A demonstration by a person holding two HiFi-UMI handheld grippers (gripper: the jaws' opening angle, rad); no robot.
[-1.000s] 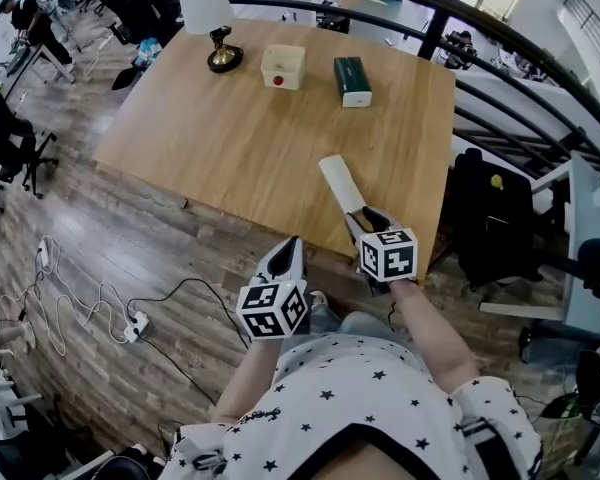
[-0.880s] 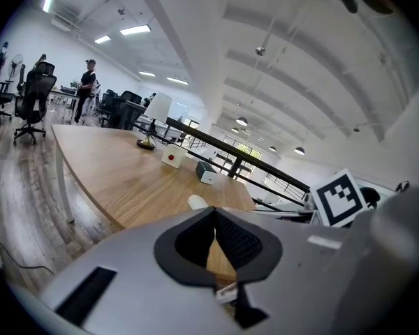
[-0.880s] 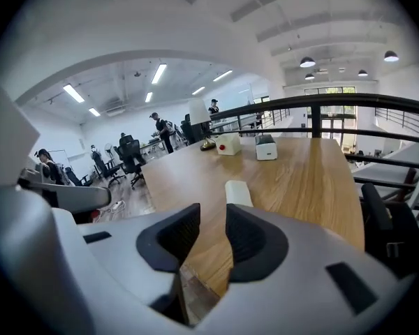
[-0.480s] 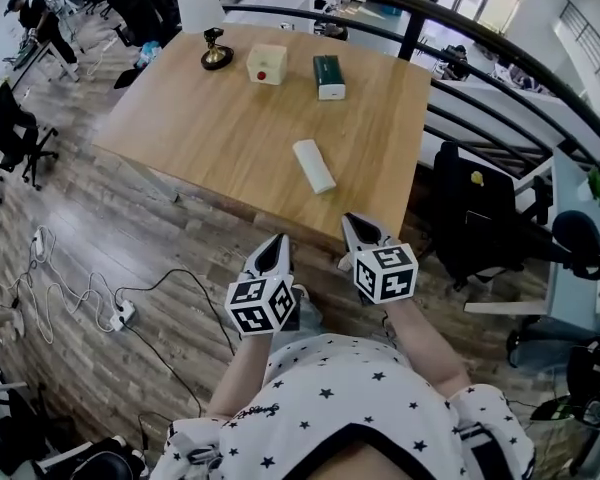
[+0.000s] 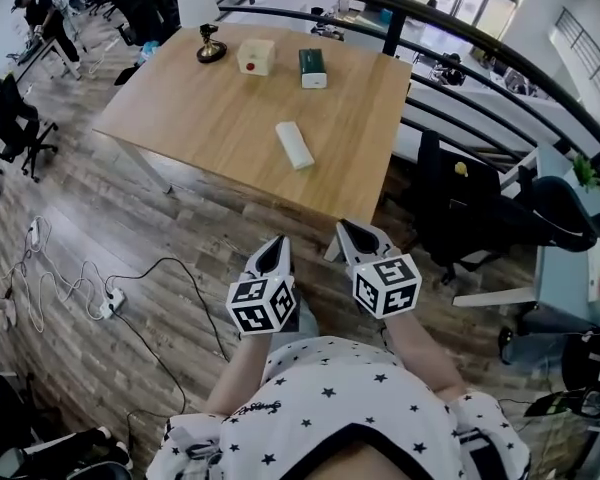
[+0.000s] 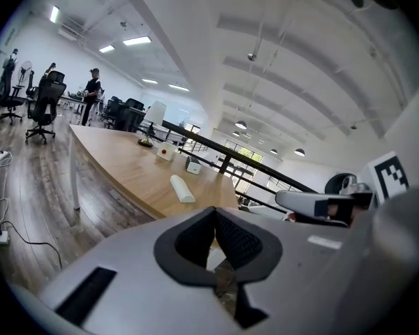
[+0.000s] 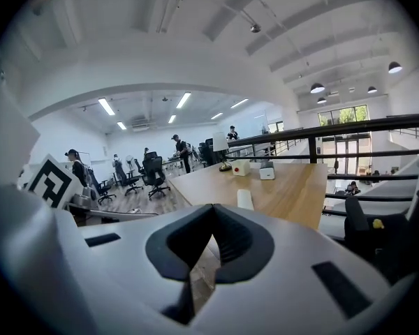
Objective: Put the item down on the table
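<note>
The white oblong item (image 5: 294,144) lies flat on the wooden table (image 5: 200,118), near its front right part, with nothing touching it. It also shows in the left gripper view as the white item (image 6: 182,188) and in the right gripper view as the white item (image 7: 245,199). My right gripper (image 5: 345,230) is held off the table's front edge, over the floor, shut and empty. My left gripper (image 5: 276,245) hangs beside it, also shut with nothing in it. The left gripper (image 6: 215,215) and the right gripper (image 7: 213,211) both point toward the table.
At the table's far end stand a lamp (image 5: 208,43), a cream box with a red button (image 5: 256,57) and a green box (image 5: 313,68). A curved black railing (image 5: 450,28) and a black chair (image 5: 450,203) are at the right. Cables and a power strip (image 5: 110,298) lie on the floor.
The right gripper let go of the white item, which now rests on the table, and its jaws shut. Both grippers drew back from the table toward the person.
</note>
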